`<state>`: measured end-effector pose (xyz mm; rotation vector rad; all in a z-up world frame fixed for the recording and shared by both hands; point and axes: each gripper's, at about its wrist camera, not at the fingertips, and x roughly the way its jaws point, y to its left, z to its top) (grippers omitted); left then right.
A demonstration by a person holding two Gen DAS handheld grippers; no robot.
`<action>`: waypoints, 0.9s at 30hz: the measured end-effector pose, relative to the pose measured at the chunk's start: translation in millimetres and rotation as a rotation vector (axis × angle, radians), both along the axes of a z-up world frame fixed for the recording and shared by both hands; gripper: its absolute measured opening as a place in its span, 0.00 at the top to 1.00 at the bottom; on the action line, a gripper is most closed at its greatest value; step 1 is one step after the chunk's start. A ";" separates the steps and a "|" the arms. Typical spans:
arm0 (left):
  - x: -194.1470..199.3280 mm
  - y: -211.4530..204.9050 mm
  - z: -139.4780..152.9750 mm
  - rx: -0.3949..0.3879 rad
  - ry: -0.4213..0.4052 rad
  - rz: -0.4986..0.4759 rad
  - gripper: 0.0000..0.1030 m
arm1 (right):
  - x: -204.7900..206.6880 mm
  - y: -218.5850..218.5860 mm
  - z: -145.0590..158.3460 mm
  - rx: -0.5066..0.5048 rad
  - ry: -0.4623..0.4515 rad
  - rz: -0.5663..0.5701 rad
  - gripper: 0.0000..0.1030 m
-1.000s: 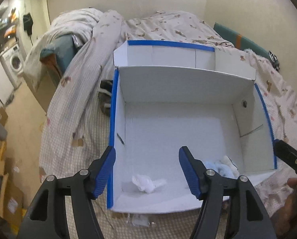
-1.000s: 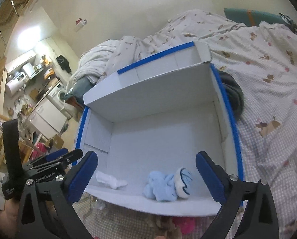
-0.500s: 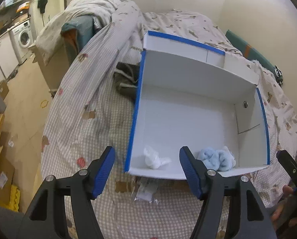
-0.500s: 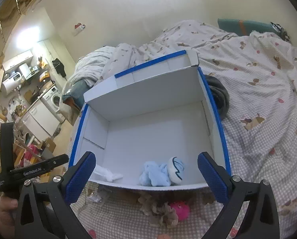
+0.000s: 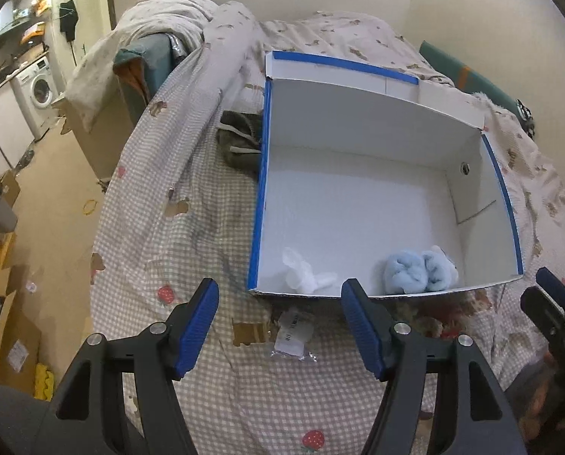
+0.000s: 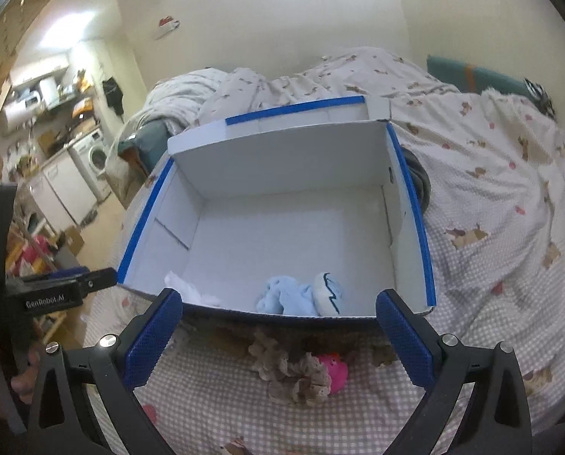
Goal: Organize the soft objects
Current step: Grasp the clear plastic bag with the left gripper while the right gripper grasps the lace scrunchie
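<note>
A white box with blue taped edges [image 5: 358, 197] [image 6: 282, 227] sits open on the bed. Inside, by its near wall, lie a white soft piece [image 5: 305, 273] [image 6: 185, 288] and a light blue plush [image 5: 419, 271] [image 6: 297, 295]. On the bedspread in front of the box lie a brown frilly soft thing [image 6: 294, 371] and a pink one [image 6: 335, 371]. My left gripper [image 5: 278, 314] is open and empty, held above the bedspread before the box. My right gripper [image 6: 278, 330] is open and empty, above the brown and pink things.
A small clear plastic packet [image 5: 292, 335] lies on the checked bedspread [image 5: 191, 235] near the box. A dark garment [image 5: 240, 140] lies left of the box. The bed's left edge drops to a floor with cardboard boxes [image 5: 2, 326]; a washing machine [image 5: 41, 89] stands beyond.
Both grippers have pulled back and up from the box. The bedspread in front of it and the brown and pink soft things have come into view. Both jaws stay open.
</note>
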<state>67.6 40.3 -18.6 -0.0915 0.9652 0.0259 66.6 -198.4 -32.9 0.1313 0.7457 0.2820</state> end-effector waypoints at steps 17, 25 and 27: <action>-3.8 17.4 -32.3 0.001 0.098 0.095 0.38 | -0.7 -6.5 -14.0 -0.025 0.084 -0.005 0.00; 5.9 14.0 -69.6 0.002 0.266 0.092 0.38 | 3.7 -0.2 -36.6 -0.021 0.197 0.039 0.00; 11.7 5.9 -82.2 -0.006 0.303 0.064 0.38 | 6.0 -1.4 -39.8 -0.028 0.208 0.029 0.00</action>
